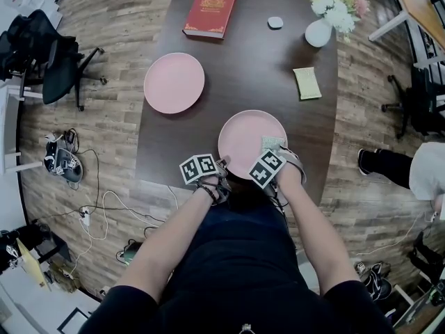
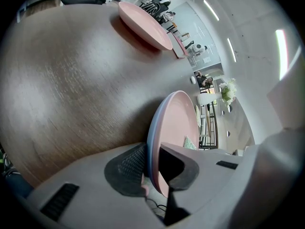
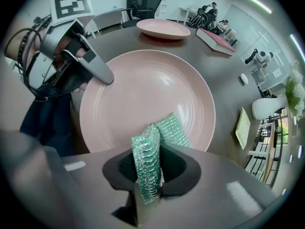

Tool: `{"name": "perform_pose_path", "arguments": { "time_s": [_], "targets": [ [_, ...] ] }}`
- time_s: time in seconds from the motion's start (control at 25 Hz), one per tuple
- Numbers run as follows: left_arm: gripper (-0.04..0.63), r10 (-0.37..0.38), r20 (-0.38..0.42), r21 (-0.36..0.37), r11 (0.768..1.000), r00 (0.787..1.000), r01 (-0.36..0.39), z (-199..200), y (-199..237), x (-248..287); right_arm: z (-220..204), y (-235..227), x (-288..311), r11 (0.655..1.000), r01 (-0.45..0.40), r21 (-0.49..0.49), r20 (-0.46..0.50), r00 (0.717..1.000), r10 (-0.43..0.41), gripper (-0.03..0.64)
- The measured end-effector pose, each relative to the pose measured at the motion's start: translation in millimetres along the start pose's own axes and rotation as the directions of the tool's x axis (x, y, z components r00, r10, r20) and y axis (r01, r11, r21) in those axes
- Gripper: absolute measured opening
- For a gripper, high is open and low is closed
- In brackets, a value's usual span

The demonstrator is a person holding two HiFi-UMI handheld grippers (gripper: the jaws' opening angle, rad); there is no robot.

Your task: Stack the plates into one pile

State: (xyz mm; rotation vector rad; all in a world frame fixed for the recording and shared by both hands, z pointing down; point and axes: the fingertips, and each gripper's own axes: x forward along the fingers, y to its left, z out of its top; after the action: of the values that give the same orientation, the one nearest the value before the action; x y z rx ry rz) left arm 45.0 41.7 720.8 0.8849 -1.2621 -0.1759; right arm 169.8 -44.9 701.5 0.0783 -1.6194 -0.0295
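Two pink plates are on the dark table. The near plate (image 1: 247,141) lies at the table's front edge, and the far plate (image 1: 174,82) sits to its back left. My left gripper (image 1: 224,164) is shut on the near plate's left rim; in the left gripper view the rim (image 2: 178,123) runs between the jaws of the left gripper (image 2: 155,168). My right gripper (image 1: 274,152) points down over the same plate's right side, shut on a folded green scouring cloth (image 3: 150,156). The right gripper view shows the near plate (image 3: 143,99), the left gripper (image 3: 102,75) and the far plate (image 3: 163,28).
A red book (image 1: 210,11), a small white object (image 1: 275,22), a white vase of flowers (image 1: 320,30) and a yellow-green pad (image 1: 306,83) lie further back on the table. An office chair (image 1: 49,54) stands left, and a person's shoe (image 1: 375,162) is at the right.
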Motion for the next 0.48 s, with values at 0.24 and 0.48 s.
{"name": "perform_pose_path", "arguments": {
  "time_s": [0.24,0.48],
  "targets": [
    [0.049,0.001,0.004,0.008,1.000,1.000,-0.001,-0.1,-1.1,1.1,-3.7,1.8,-2.7,1.000,-0.007,0.008,-0.008,1.000,0.007,0.084],
    [0.049,0.002,0.002,0.020,1.000,1.000,-0.002,0.0,-2.2,1.4,-4.9,4.2,-2.5,0.998,-0.036,0.046,0.008,0.999,0.036,0.084]
  ]
}}
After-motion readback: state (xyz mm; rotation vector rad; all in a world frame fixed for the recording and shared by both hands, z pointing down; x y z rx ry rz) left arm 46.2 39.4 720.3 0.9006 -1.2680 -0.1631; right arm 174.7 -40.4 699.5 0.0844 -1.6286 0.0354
